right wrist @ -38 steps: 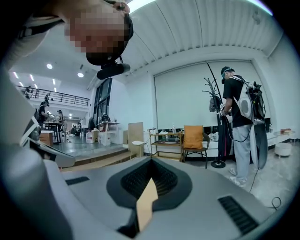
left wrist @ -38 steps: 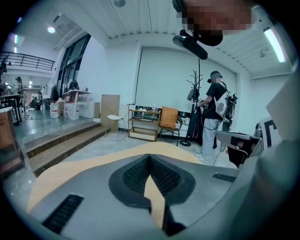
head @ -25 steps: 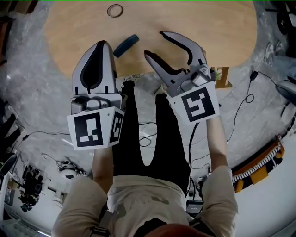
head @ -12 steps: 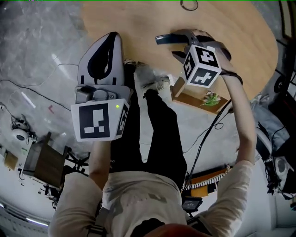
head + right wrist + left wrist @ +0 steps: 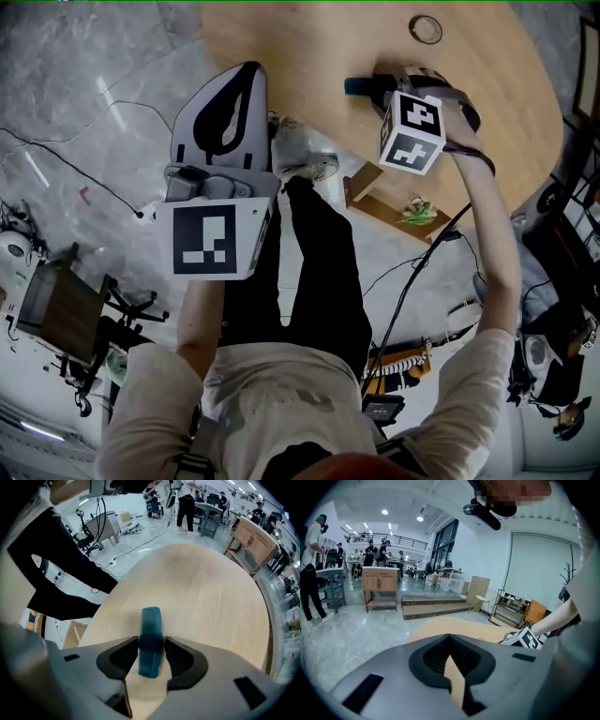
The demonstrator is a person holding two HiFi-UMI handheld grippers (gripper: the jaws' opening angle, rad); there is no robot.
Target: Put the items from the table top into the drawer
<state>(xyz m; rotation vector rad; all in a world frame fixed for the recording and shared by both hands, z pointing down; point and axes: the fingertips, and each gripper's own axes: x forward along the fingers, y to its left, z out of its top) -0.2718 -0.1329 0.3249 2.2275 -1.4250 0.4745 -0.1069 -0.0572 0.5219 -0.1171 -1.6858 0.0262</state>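
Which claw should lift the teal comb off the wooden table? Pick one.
Right. The right claw stands over the round wooden table with the teal plastic comb between its jaws, which have just been closing on it. The left claw is shut, empty and away from the comb.

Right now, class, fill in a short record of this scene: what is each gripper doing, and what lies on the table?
Surface: wooden table
Right gripper: pointing down; jaws have just been closing, pads now against both sides of the teal comb
Teal comb: on the table, between the right jaws
Left gripper: jaws together, holding nothing
Ring: on the table, untouched
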